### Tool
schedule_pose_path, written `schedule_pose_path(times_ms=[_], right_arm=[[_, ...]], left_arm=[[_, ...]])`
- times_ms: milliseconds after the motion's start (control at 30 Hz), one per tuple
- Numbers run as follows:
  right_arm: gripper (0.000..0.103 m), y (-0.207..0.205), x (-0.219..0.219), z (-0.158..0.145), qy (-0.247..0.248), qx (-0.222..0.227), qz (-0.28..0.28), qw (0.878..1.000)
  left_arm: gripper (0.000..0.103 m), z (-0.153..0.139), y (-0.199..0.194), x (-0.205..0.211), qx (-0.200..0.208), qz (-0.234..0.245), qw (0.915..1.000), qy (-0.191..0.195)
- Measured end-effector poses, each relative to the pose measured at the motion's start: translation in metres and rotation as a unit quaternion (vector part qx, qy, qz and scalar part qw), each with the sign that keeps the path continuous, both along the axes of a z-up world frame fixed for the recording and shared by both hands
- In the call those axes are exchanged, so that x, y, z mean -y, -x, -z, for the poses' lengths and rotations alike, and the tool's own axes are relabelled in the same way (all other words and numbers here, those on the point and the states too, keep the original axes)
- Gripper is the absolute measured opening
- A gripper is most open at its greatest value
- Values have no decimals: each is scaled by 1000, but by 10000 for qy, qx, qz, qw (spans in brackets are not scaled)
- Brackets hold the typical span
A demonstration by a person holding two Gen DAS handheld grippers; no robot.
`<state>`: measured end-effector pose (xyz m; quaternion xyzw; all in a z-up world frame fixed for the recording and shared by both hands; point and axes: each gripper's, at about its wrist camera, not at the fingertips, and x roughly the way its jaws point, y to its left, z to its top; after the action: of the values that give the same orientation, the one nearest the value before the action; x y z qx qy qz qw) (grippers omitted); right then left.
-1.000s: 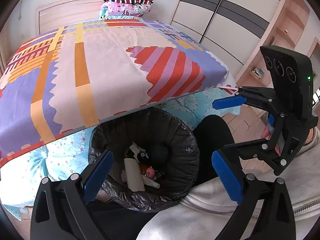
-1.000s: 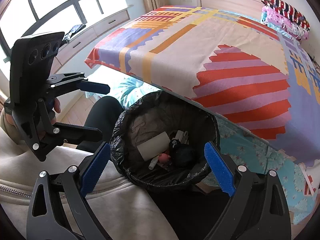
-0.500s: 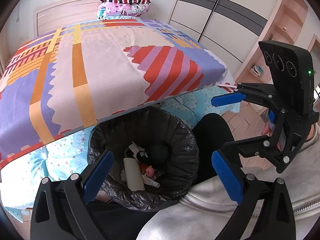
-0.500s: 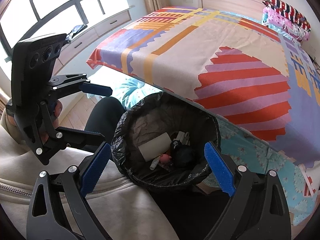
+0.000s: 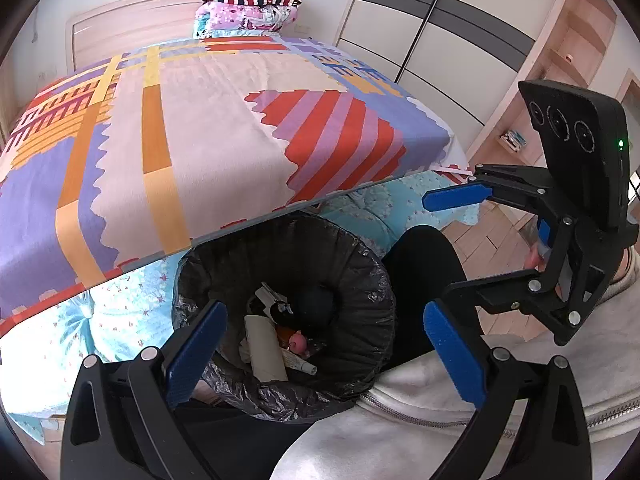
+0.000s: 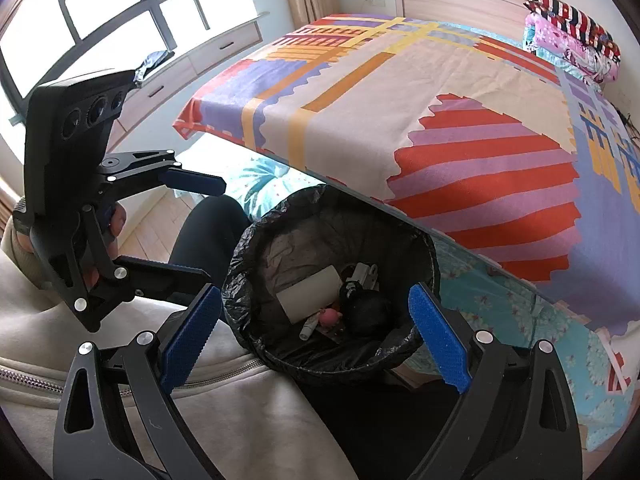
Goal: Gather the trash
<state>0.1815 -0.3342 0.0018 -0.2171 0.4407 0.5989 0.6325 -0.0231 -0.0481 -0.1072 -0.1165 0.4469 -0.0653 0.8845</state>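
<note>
A bin lined with a black bag (image 5: 360,264) (image 6: 428,240) stands against the foot of the bed. Inside lie a cardboard tube (image 5: 266,348) (image 6: 310,294), a small pink item (image 5: 298,342) (image 6: 329,317), a black round object (image 6: 366,308) and a white tube (image 5: 300,365). My left gripper (image 5: 326,354) is open and empty just above the bin's near rim; it also shows in the right wrist view (image 6: 180,226). My right gripper (image 6: 314,338) is open and empty over the bin; it also shows in the left wrist view (image 5: 450,250).
A bed with a colourful patterned cover (image 5: 192,136) (image 6: 400,100) fills the space behind the bin, with folded bedding (image 5: 250,8) at its head. A wardrobe (image 5: 440,40) stands right, a window (image 6: 100,8) left. The person's grey jacket (image 6: 240,412) and black-clad leg (image 5: 420,268) are close by.
Both grippers have drifted slightly; each stays open and empty. The bin and its contents have not moved.
</note>
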Motion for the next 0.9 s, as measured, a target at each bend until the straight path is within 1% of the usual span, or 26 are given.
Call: schedule_pose_path(times_ms=[900], right_arm=[[95,0,2,-3,-59,-8,21,10000]], left_arm=[[95,-1,-1,0,6,38,10000,3]])
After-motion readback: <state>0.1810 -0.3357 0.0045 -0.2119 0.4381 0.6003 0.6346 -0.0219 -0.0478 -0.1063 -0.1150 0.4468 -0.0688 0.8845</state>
